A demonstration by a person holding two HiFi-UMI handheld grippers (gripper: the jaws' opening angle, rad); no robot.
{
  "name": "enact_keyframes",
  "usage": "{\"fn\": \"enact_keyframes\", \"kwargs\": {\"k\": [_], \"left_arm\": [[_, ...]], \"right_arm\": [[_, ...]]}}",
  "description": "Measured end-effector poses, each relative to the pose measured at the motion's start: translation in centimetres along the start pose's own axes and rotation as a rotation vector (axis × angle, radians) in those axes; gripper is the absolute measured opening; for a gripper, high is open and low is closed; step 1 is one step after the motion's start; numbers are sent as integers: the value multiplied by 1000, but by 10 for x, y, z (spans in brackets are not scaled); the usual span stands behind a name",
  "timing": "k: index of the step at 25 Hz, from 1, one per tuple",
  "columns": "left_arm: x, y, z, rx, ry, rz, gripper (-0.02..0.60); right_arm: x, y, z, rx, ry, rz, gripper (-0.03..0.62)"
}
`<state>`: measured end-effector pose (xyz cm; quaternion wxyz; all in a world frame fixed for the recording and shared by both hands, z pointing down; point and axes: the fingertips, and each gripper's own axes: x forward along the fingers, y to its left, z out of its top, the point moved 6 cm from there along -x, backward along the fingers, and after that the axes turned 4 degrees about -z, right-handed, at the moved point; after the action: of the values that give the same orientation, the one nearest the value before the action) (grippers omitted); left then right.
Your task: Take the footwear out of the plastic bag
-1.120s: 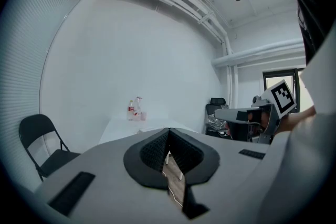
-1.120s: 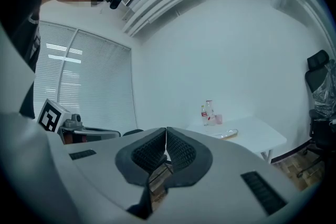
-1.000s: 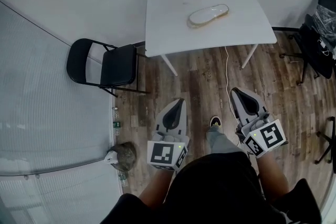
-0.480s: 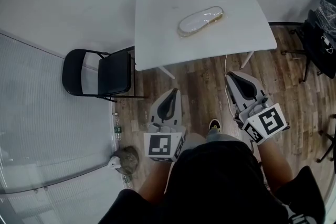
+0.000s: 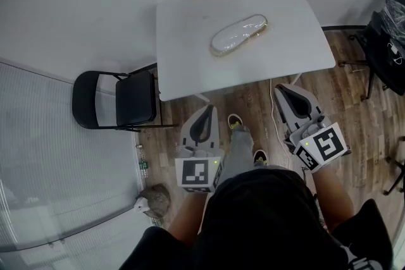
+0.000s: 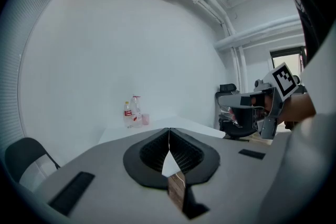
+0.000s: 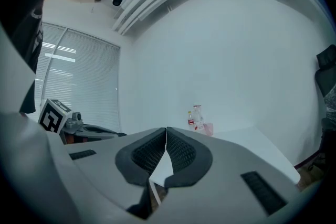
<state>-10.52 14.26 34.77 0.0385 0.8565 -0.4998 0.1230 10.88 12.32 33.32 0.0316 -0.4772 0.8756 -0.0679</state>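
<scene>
Now the white table (image 5: 291, 28) lies closer in front of me than one second ago, and my foot (image 5: 235, 121) has stepped forward between the grippers. My left gripper (image 5: 212, 109) and right gripper (image 5: 280, 91) are both closed tight, with nothing between the jaws. The footwear (image 5: 243, 31) lies inside its plastic bag (image 5: 219, 46) in the middle of the table (only the head view shows it). The gripper views show the bottles (image 6: 132, 113) at the far corner.
</scene>
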Motion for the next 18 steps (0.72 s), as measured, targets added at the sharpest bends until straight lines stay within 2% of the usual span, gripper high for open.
{"fn": "enact_keyframes", "kwargs": {"k": [5,12,18], "left_arm": [[58,35,5,15,8,-16,20],[147,86,17,5,57,-76,21],[215,111,9,38,155,-199,23]], "right_arm": [[53,-25,-5,-25,32,-13,20],[131,-57,-6,-30,92,-22,20],[180,-80,-7,-29,118,-58,20]]}}
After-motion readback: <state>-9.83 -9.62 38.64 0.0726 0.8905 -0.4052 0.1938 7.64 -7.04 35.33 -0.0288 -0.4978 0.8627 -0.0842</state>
